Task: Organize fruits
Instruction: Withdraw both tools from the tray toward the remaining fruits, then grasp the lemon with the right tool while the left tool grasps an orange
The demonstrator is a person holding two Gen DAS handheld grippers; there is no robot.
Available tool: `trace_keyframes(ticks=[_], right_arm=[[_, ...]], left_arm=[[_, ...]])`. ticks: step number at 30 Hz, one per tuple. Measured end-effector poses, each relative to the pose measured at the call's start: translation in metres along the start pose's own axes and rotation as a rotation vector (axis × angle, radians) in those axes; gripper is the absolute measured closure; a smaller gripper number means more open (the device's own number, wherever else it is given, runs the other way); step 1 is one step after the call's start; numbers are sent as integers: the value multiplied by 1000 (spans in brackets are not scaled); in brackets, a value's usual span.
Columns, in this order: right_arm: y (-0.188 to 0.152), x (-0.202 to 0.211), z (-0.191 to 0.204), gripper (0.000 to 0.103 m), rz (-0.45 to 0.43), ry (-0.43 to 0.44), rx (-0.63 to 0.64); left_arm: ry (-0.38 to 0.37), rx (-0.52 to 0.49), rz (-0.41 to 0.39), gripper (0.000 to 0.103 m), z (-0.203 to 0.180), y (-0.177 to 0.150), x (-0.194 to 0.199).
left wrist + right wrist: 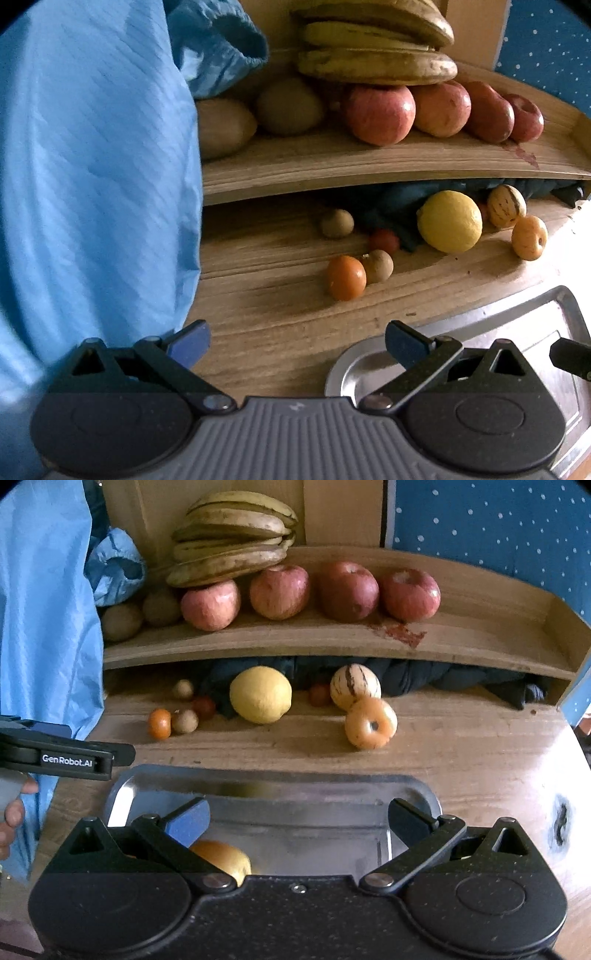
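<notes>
A metal tray [122, 797] lies on the wooden table under my right gripper [297, 821], which is open and empty above it. An orange-yellow fruit [221, 856] lies in the tray beside the left finger. Loose on the table behind are a lemon [260, 694], a striped melon [354, 686], a pale orange fruit [371, 722], a small orange [159, 723] and small brown and red fruits. My left gripper [297, 345] is open and empty at the tray's [347, 373] left corner; the small orange [346, 277] and the lemon [450, 221] lie ahead of it.
A raised wooden shelf [295, 646] holds several apples [279, 590], bananas [232, 535] and brown kiwis [122, 622]. Dark cloth [424, 677] is bunched under the shelf. A blue sleeve [92, 166] fills the left side. The left gripper shows in the right wrist view [66, 753].
</notes>
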State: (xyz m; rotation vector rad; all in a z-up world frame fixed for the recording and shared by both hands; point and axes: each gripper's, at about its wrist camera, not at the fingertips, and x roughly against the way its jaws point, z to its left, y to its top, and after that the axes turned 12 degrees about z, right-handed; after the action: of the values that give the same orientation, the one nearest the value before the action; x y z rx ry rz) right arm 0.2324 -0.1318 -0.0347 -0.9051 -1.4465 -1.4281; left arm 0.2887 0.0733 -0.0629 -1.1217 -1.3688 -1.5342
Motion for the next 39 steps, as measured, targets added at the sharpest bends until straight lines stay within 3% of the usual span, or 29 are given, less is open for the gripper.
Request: trace_keyframes(ticks=[9, 15, 20, 24, 39], right_arm=[[26, -10, -8, 1, 3, 54, -12], [53, -20, -18, 1, 24, 160, -56], [73, -38, -17, 1, 53, 194, -27], [83, -52, -16, 2, 79, 220, -31], [106, -82, 0, 13, 106, 232, -35]], left_arm=[[-22, -79, -17, 0, -8, 7, -13], [-40, -57, -26, 0, -13, 10, -19], [4, -72, -48, 1, -20, 12, -24], [-8, -61, -56, 1, -19, 15, -28], [-111, -41, -59, 19, -7, 21, -34]])
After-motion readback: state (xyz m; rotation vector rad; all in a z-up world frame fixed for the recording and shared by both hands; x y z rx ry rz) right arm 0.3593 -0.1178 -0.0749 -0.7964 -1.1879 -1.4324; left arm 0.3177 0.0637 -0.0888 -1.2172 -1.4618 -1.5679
